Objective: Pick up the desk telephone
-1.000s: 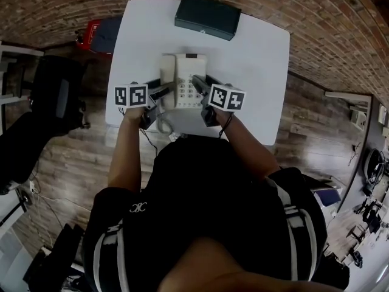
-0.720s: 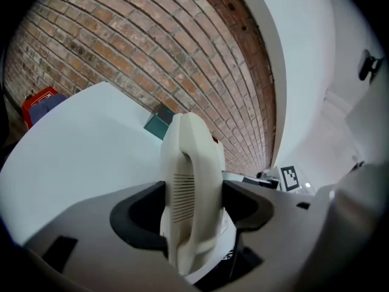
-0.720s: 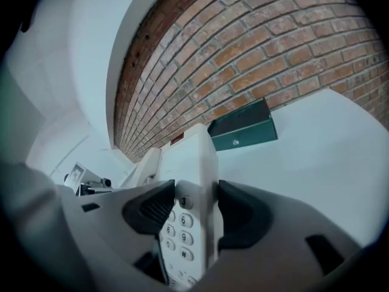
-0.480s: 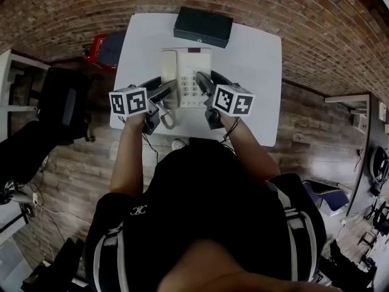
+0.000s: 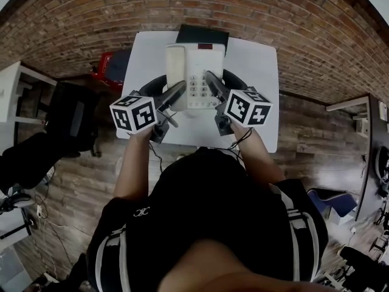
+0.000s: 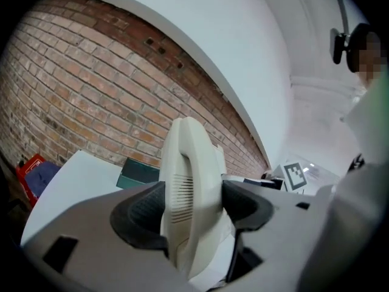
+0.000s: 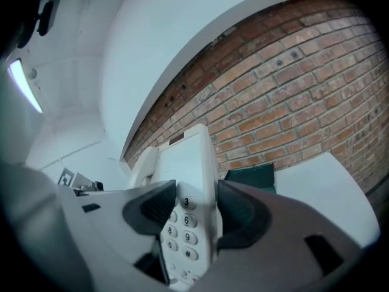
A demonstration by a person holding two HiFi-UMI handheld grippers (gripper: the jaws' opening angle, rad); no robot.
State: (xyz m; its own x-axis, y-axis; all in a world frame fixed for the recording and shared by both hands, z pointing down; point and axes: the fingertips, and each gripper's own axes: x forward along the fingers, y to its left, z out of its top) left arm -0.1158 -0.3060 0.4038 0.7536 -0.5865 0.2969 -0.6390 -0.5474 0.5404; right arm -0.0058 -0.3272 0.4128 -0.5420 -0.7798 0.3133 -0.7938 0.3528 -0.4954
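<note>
two grips on desk telephone (image 5: 200, 53) | left gripper (image 5: 177, 94) pinches handset (image 5: 175, 66) side | right gripper (image 5: 211, 84) pinches keypad (image 5: 198, 89) side

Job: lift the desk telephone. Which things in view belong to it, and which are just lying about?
Belongs:
desk telephone
left gripper, clamped on its handset side
right gripper, clamped on its keypad side

Lying about:
dark green box
red item
black chair

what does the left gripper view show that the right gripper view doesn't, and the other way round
Only the left gripper view: the left gripper clamping the handset's slotted end, and a red object. Only the right gripper view: the right gripper clamping the keypad side. Both: the desk telephone, dark box, white table, brick wall.
</note>
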